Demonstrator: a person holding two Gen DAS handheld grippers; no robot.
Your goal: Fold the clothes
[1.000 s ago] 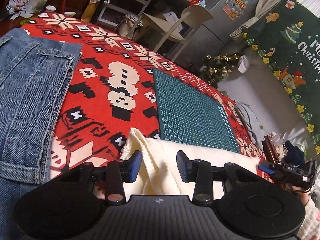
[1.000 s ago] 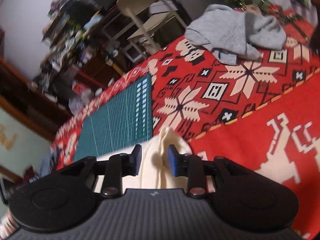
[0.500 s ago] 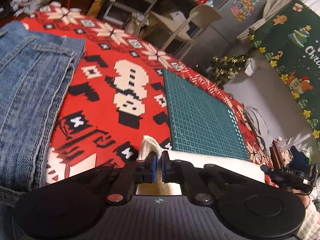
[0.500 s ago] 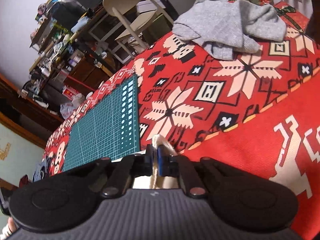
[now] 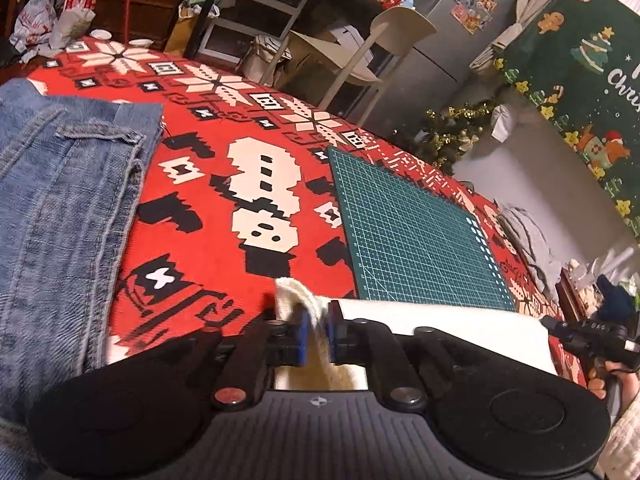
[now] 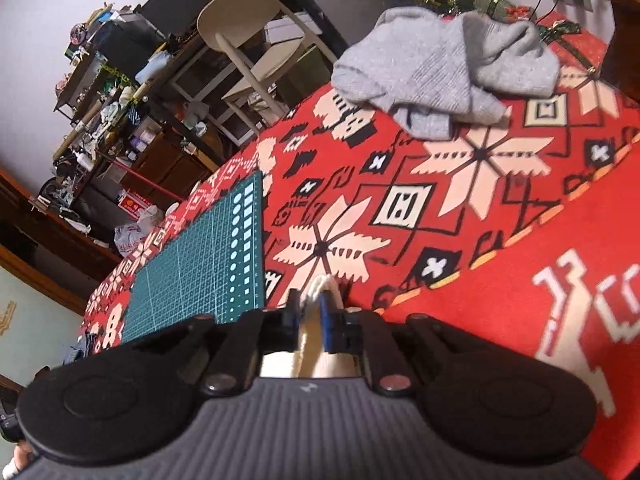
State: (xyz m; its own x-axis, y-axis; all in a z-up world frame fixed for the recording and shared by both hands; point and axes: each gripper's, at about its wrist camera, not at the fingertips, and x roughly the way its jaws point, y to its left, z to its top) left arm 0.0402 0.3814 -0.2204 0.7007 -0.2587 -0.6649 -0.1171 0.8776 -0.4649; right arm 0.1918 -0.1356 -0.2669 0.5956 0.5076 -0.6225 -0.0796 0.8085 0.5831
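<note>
On the worktop's red patterned cloth [image 5: 248, 128], we see a cream knit garment [image 5: 440, 320] stretched between both tools — the left gripper [image 5: 316, 334] is clamped on one bunched corner, the right gripper [image 6: 310, 322] clamped on another. Just beyond the garment's edge lies a green cutting mat [image 5: 408, 232]. Folded jeans [image 5: 60, 208] rest to the left; a crumpled grey sweater [image 6: 440, 68] sits well apart, at the far right.

"Chris" — green Christmas hanging [image 5: 576, 92]
</note>
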